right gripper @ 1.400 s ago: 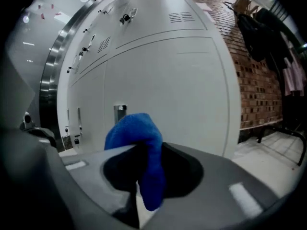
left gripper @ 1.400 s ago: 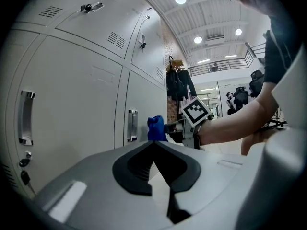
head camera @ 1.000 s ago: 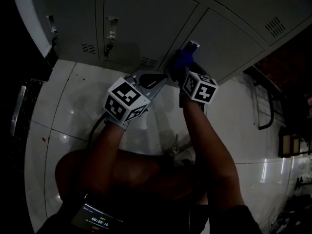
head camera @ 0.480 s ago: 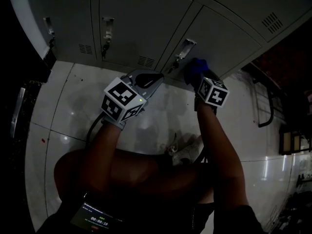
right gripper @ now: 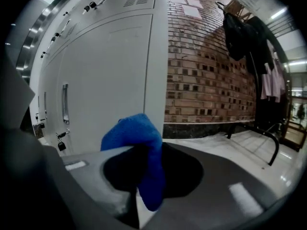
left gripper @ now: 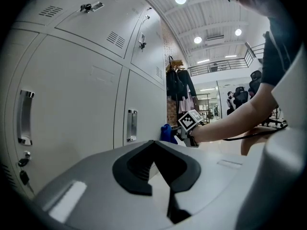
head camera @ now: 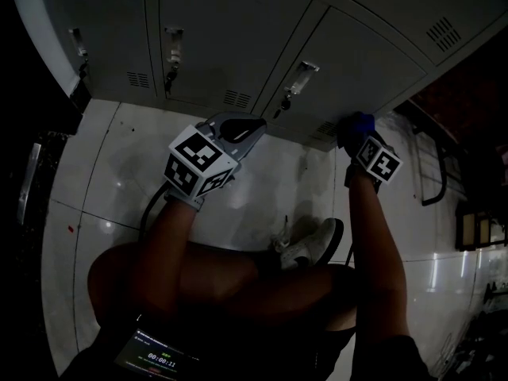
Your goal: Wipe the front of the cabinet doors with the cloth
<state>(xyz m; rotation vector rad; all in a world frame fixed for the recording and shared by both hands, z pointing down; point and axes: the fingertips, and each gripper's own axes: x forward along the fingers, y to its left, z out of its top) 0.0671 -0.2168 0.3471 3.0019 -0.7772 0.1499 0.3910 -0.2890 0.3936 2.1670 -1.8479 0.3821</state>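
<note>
A bunched blue cloth [head camera: 356,125] sits against the bottom edge of the grey, closed cabinet doors [head camera: 230,30], at their right end.

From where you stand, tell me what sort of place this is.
Probably a locker area in a workplace: grey metal lockers with vents and handles, a brick wall beside them, and coats hanging by it.

2 grippers, left [head camera: 244,127] and right [head camera: 357,138], 1 blue cloth [head camera: 356,121], 3 door handles [head camera: 302,76], 1 shoe [head camera: 308,248].
</note>
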